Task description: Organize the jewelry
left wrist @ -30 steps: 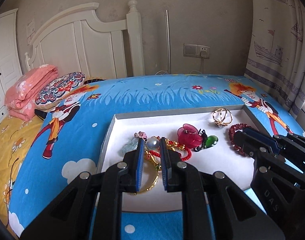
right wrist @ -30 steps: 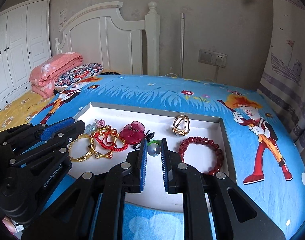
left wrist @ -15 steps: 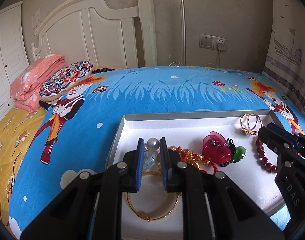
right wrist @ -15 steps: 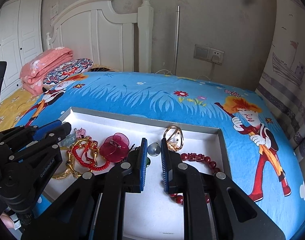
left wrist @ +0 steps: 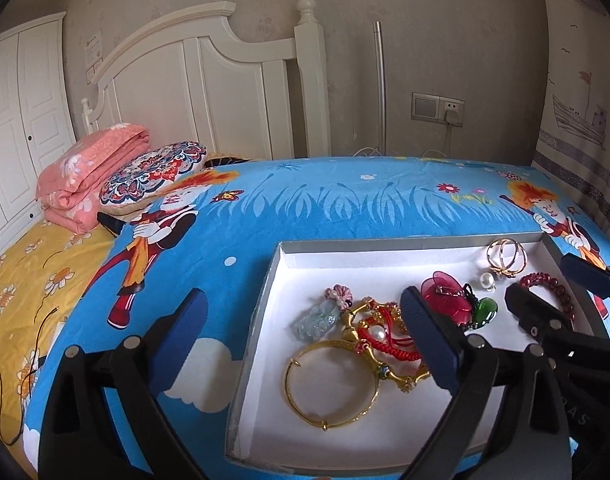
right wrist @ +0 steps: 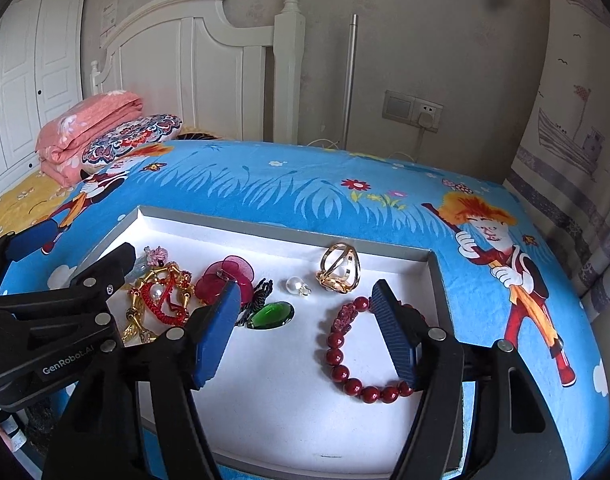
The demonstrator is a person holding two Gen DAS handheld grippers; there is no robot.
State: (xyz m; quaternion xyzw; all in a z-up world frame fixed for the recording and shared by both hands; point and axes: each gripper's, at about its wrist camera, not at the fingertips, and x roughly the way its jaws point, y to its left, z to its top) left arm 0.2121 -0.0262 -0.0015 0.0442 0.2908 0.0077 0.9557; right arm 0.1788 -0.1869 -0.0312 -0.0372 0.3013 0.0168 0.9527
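Part of the red bead bracelet [right wrist: 347, 354] is hidden behind the right gripper [right wrist: 307, 334]. Both jaws, left gripper [left wrist: 301, 340] included, are spread wide; nothing is held.

Bed [right wrist: 305, 184], blue cartoon-print cover. Lying on it: white shallow tray [right wrist: 289, 232] directly ahead of both grippers; folded pink quilt [left wrist: 89, 168] and patterned pillow [left wrist: 153, 172] far ahead-left.
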